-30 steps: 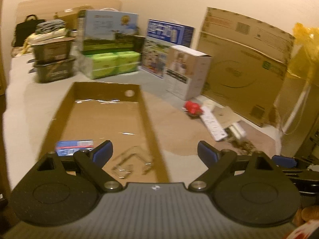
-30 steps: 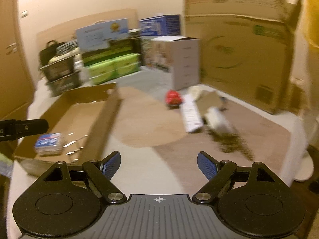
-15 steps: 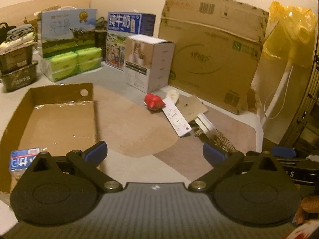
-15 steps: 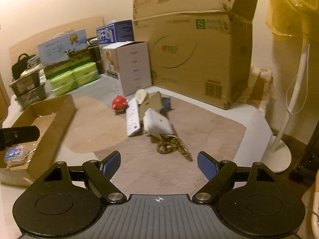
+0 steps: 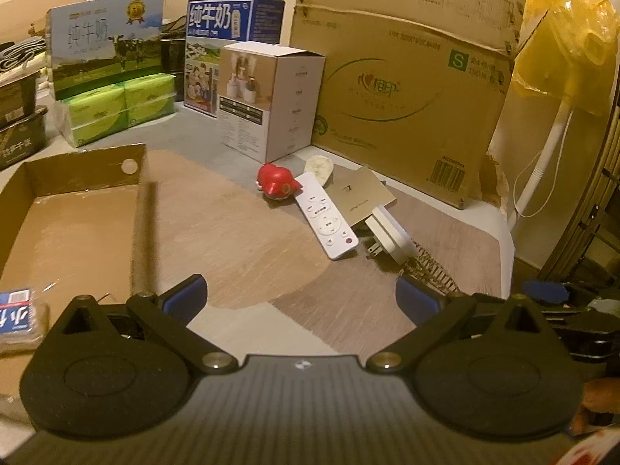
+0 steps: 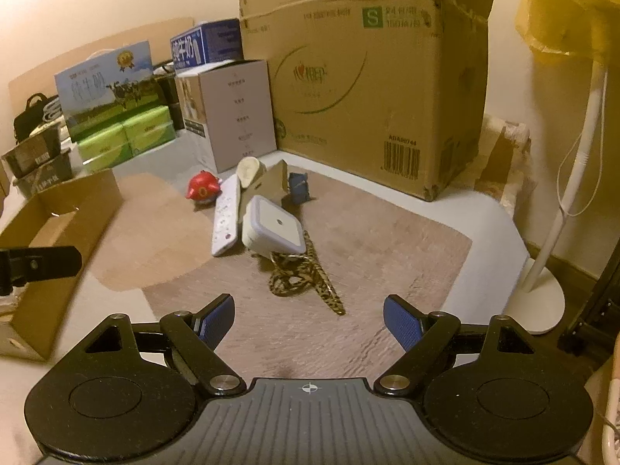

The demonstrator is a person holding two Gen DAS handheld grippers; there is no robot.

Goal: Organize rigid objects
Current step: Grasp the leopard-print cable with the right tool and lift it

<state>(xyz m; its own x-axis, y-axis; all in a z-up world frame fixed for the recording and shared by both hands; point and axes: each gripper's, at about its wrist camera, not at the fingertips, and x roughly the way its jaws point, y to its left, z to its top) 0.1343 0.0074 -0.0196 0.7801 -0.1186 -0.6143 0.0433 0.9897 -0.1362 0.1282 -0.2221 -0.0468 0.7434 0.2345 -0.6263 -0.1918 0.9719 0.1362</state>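
A pile of small items lies on the mat: a red bird toy (image 5: 276,185) (image 6: 202,190), a white remote (image 5: 326,214) (image 6: 226,216), a white plug adapter (image 5: 392,238) (image 6: 272,231), a tan card box (image 5: 359,195), a cream piece (image 6: 248,169), a blue clip (image 6: 298,188) and a leopard-print strap (image 6: 306,279). An open cardboard tray (image 5: 141,197) (image 6: 97,201) at the left holds a blue-labelled pack (image 5: 17,316). My left gripper (image 5: 300,296) is open and empty, short of the pile. My right gripper (image 6: 309,321) is open and empty, near the strap.
A big cardboard box (image 5: 407,77) (image 6: 360,89), a white product box (image 5: 271,100), milk cartons (image 5: 104,46) and green tissue packs (image 5: 116,106) stand behind the pile. A white fan stand (image 6: 550,232) with a yellow bag is at the right. Dark tubs (image 5: 19,131) sit far left.
Both views have swung right, from the cardboard tray toward the pile of items, and come closer to it. Both grippers stay open and empty.
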